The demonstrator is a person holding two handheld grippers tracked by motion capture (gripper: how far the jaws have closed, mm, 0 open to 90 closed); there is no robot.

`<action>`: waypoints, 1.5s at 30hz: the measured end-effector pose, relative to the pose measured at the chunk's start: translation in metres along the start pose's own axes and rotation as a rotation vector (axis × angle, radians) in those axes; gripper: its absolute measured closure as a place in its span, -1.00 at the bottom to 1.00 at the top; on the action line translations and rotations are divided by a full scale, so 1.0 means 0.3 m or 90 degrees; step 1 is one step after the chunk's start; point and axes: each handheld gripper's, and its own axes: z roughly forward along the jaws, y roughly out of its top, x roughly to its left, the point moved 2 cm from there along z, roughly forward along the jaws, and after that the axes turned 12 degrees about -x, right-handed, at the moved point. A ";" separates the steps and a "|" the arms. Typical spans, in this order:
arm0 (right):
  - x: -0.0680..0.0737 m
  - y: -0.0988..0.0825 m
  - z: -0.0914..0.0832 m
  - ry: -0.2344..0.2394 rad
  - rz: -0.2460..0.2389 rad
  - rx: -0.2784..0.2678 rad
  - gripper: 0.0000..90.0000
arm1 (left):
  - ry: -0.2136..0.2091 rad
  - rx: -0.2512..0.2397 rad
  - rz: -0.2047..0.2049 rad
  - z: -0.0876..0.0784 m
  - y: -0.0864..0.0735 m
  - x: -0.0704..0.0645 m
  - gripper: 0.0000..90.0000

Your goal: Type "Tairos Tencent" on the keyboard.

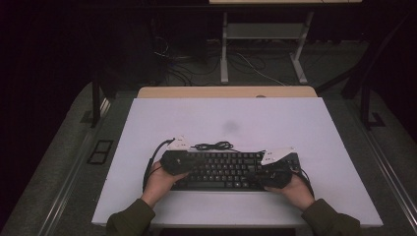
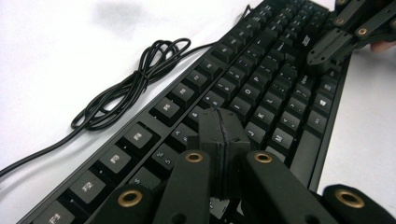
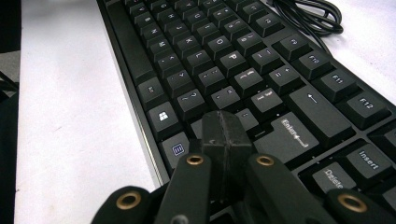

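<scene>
One white worktop (image 1: 147,196) carries one black keyboard (image 1: 223,169) near the person's edge, its long axis running left to right between the hands. One bundled cable (image 1: 214,145) lies just behind it. Two tools poise over the keys: the left tool (image 2: 219,128) above the left-hand letter rows, the right tool (image 3: 224,133) above the keys beside Enter. Both have their jaws pressed together, holding nothing. Each hand seems equally near; any key press likely calls for a straight push down.
</scene>
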 end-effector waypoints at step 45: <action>-0.001 -0.001 0.000 0.002 0.003 -0.002 0.98 | 0.022 0.053 -0.005 0.033 -0.027 0.011 0.98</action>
